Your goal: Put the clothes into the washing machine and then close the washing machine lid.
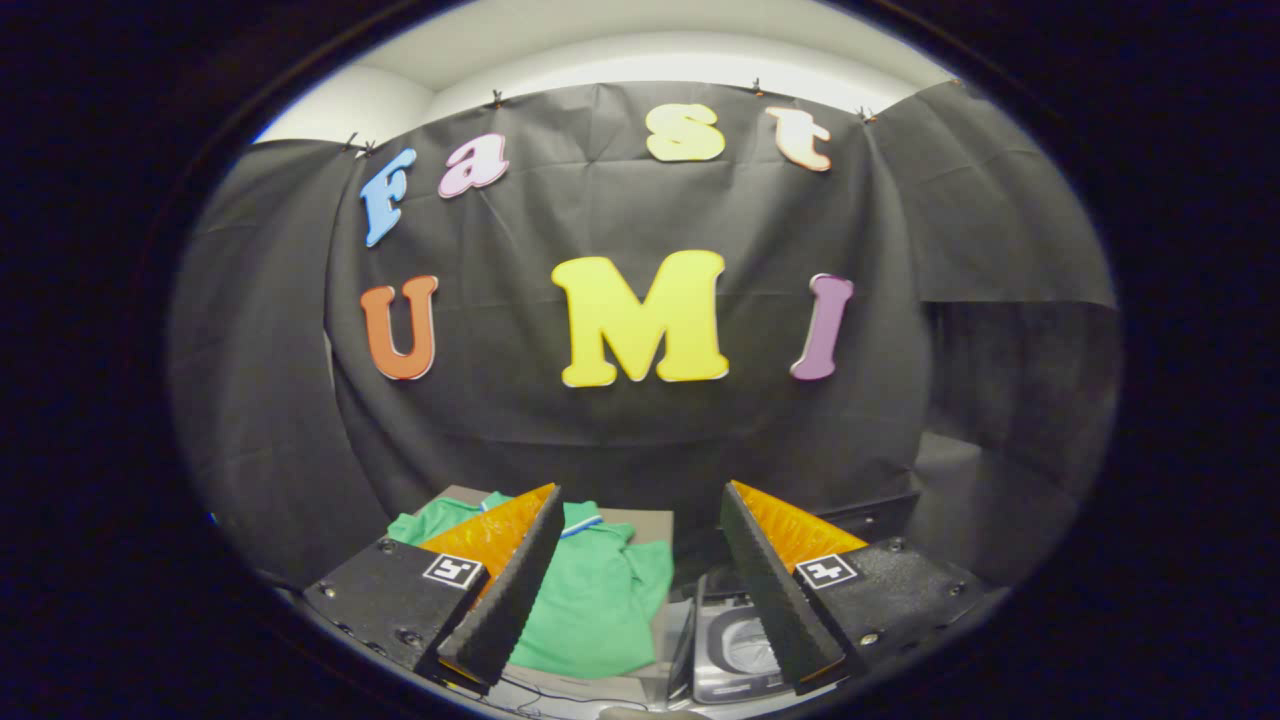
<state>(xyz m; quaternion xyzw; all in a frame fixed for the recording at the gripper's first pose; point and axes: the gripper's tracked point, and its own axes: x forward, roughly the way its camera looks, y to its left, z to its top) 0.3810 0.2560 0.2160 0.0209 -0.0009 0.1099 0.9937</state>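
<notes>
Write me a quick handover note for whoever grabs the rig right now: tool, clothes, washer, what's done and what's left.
Tool: open, holding nothing, raised above the work surface.
Green shirt: lies flat below, partly under one finger, not yet picked up.
Washing machine: small, beside the shirt, under the other finger; lid seems open.
Done: nothing yet.
Left: grasp the shirt, drop it in the washing machine, close the lid.

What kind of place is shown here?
Probably a small recording booth set up for a laundry chore, not a real laundry room. A black cloth wall hangs behind, a green shirt lies on a table, and a small top-loading washing machine stands beside it. The claw is open.
</notes>
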